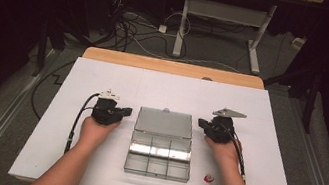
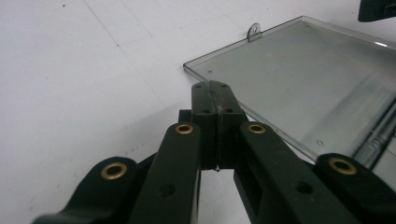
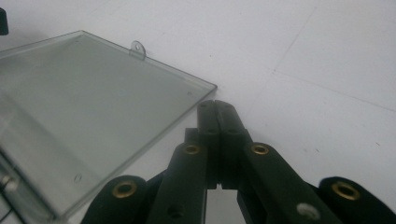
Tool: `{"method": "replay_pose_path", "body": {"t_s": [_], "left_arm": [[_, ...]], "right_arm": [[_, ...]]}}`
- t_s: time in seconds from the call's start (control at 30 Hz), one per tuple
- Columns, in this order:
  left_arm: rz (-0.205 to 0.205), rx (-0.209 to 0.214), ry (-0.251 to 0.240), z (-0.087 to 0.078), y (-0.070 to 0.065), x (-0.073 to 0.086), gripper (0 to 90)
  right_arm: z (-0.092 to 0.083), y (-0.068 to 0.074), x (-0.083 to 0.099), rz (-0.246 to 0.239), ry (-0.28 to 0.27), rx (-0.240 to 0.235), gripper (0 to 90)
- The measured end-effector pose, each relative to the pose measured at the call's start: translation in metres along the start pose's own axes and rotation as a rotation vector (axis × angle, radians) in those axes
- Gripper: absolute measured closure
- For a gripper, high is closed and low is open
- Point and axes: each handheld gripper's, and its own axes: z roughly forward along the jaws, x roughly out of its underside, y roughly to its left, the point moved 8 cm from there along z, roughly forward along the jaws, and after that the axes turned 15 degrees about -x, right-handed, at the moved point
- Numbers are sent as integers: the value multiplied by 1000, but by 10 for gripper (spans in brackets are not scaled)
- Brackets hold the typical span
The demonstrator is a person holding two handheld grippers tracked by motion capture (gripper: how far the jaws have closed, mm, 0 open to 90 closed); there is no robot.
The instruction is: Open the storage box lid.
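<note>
The clear compartment box (image 1: 161, 145) lies mid-counter with its lid (image 1: 164, 122) already flung flat open away from the person; closing or filling it looks yet to come. The left tool (image 1: 126, 112) and right tool (image 1: 201, 123) flank the lid, both pinched closed on nothing. From above I see a small red piece (image 1: 209, 178) near the right forearm. The tool views show the lid's little latch tab (image 2: 254, 31).
</note>
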Motion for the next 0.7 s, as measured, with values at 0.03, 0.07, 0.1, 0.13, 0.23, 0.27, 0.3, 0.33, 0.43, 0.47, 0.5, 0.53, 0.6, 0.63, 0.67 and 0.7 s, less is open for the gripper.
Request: {"method": "replay_pose_path", "body": {"t_s": [0.03, 0.07, 0.1, 0.13, 0.23, 0.27, 0.3, 0.33, 0.43, 0.47, 0.5, 0.53, 0.6, 0.63, 0.67, 0.7], "left_arm": [[-1, -1, -10, -3, 0, 2, 875], [-1, 2, -19, -6, 0, 5, 875], [0, 1, -23, -8, 0, 7, 875], [1, 1, -28, -9, -1, 8, 875], [-3, 19, -53, -19, -5, 15, 875], [5, 25, -63, -24, -8, 19, 874], [11, 26, -70, -27, -10, 21, 875], [15, 31, -78, -32, -12, 23, 874], [31, 30, -100, -45, -14, 30, 874], [35, 29, -106, -50, -14, 33, 875], [39, 29, -112, -54, -14, 35, 875], [38, 31, -118, -58, -14, 37, 874], [37, 41, -129, -66, -15, 44, 874], [38, 45, -132, -70, -16, 47, 874], [45, 47, -136, -74, -17, 51, 874], [53, 48, -135, -78, -18, 54, 873]], "right_arm": [[-3, 0, 1, -6, -6, 1, 900], [-7, 1, 3, -5, -18, 1, 900], [-12, 2, 5, -9, -31, 0, 900], [-16, 4, 6, -8, -41, 1, 900], [-27, 9, 10, -25, -66, 5, 900], [-31, 10, 11, -36, -73, 7, 900], [-35, 13, 14, -40, -80, 7, 900], [-37, 14, 15, -42, -86, 7, 900], [-47, 21, 22, -69, -88, 6, 900], [-49, 23, 23, -71, -89, 6, 900], [-53, 25, 26, -77, -92, 6, 900], [-55, 26, 27, -84, -96, 8, 900], [-61, 30, 31, -89, -105, 6, 900], [-65, 33, 34, -93, -110, 5, 900], [-68, 35, 37, -97, -113, 2, 900], [-71, 38, 41, -97, -113, 1, 900]]}}
